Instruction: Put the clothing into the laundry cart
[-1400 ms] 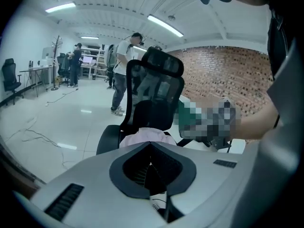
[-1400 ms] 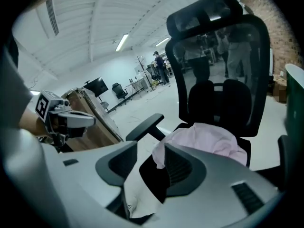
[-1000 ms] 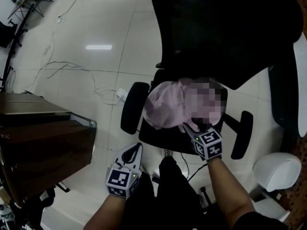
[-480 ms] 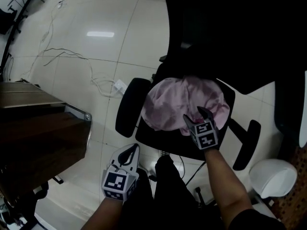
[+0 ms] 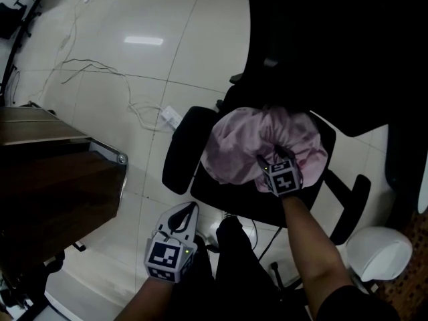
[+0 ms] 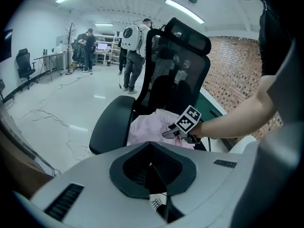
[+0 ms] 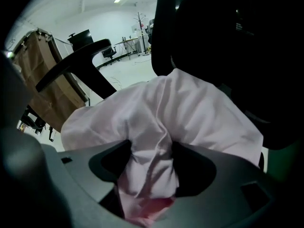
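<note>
Lower centre, the left gripper (image 5: 189,210) is seen pressed together, empty. The right gripper (image 7: 151,151), jaws just opened wide, is set astride a fold of the pink garment (image 5: 241,146) heaped on the chair (image 5: 221,192) mid-frame. The garment is judged soft, light and limp, best pinched deep at that fold.

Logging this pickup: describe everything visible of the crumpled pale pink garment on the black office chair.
The pale pink garment looks like thin cloth, crumpled in a rounded heap on the black office chair's seat. The right gripper, whose jaws have just been opening, stands open on it, a fold bunched between them.
</note>
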